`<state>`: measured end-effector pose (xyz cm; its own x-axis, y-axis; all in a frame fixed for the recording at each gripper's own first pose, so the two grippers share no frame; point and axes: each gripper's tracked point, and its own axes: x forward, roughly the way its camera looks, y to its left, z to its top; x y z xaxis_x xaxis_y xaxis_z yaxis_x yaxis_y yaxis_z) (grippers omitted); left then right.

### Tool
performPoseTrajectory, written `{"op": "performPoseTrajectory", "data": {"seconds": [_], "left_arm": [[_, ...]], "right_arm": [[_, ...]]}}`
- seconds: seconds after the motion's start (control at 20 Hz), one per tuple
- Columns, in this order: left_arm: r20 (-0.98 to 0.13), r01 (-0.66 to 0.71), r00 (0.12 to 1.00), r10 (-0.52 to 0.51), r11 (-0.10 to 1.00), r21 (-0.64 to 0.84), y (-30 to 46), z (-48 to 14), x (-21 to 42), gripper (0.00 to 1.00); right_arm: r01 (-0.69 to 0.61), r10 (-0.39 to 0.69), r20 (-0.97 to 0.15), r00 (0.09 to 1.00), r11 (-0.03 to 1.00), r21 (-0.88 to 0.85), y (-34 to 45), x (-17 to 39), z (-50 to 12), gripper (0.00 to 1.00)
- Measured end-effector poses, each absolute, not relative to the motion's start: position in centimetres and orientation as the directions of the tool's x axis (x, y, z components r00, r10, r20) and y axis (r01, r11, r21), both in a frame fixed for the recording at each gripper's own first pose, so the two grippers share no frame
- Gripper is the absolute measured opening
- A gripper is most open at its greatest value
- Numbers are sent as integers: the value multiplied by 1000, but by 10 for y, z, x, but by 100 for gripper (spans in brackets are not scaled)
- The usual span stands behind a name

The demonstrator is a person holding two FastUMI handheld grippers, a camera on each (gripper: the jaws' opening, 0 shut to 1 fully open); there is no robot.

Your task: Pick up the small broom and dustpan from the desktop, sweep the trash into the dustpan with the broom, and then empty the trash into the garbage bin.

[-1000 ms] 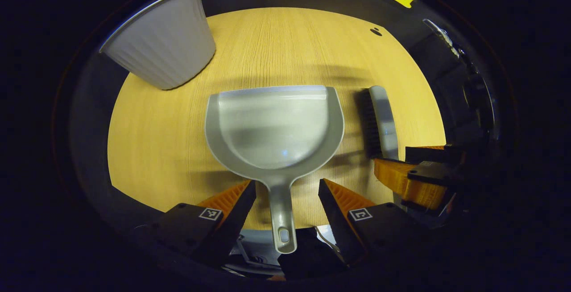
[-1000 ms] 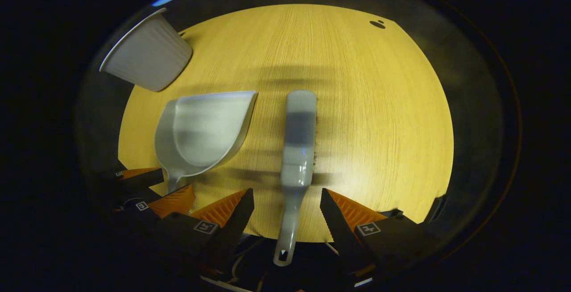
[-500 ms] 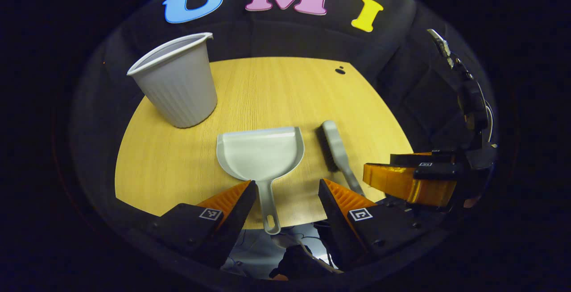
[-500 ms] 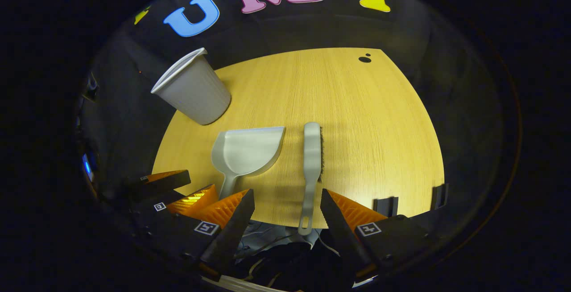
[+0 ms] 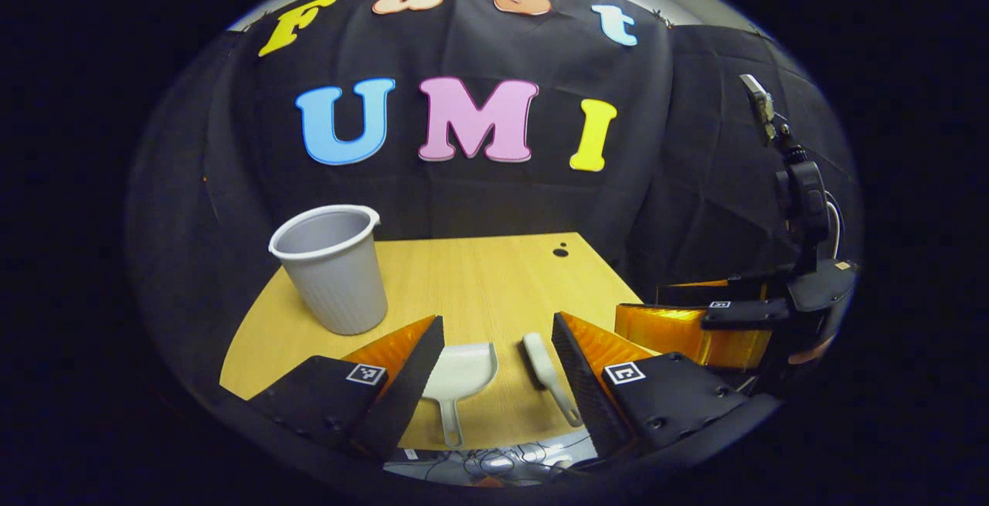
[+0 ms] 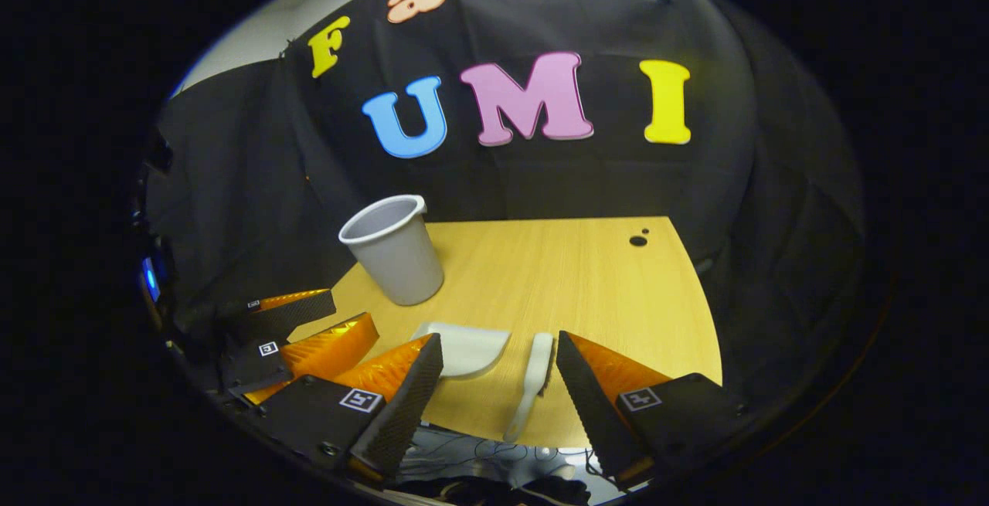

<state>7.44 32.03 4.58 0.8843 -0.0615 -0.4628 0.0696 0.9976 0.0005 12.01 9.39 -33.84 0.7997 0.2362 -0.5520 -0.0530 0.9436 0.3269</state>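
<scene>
A: Where do the sweeping tools sit?

B: Both lie flat on the wooden surface [image 5: 463, 274], near its front edge. Take the grey garbage bin [image 5: 334, 268] as the landmark: it stands upright toward the surface's back left. The dustpan [image 5: 459, 373] lies in front of the bin and a little to its right, pan mouth toward the back, handle pointing at the front edge. The small broom [image 5: 547, 376] lies just beside the dustpan, on the side away from the bin, apart from it, handle also toward the front edge.

A: And the left gripper?

B: The left gripper [image 5: 498, 367] has its jaws spread wide and holds nothing. It hangs above the front edge, clear of the surface, and the dustpan and broom show in the gap between its fingers.

A: The right one?

B: In the right gripper view the right gripper [image 6: 501, 382] is also wide open and empty, lifted off the surface. The broom [image 6: 533, 382] lies between its fingers, and the dustpan [image 6: 465, 350] sits beside the broom on the bin's side. The bin [image 6: 395, 251] is farther back from both.

A: Do the grippers see each other?

B: Yes. The left gripper view shows the right gripper [image 5: 699, 313] on the side of the broom away from the bin. The right gripper view shows the left gripper [image 6: 297, 328] in front of the bin.

A: Anything else?

B: Two small dark spots [image 6: 638, 239] mark the far right corner of the surface, well apart from the bin.
</scene>
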Motion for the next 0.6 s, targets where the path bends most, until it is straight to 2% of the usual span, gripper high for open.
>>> {"op": "performPoseTrajectory", "data": {"seconds": [0.05,0.1,0.4,0.45,0.6], "left_arm": [[-432,58,900,-53,998,0,323,55,68,85],[-395,63,917,-61,998,-7,322,61,65,85],[-128,93,987,-95,995,-19,333,79,45,84],[-102,106,989,-107,994,-13,335,82,42,82],[-62,135,989,-135,991,2,334,76,42,83]], "right_arm": [[-69,235,-522,820,946,316,85,122,-325,90],[-81,228,-486,843,949,305,77,125,-312,95],[-103,166,-293,942,970,219,35,118,-244,95],[-101,155,-255,954,972,213,31,115,-229,95],[-64,90,-162,983,985,161,23,121,-190,94]]}}
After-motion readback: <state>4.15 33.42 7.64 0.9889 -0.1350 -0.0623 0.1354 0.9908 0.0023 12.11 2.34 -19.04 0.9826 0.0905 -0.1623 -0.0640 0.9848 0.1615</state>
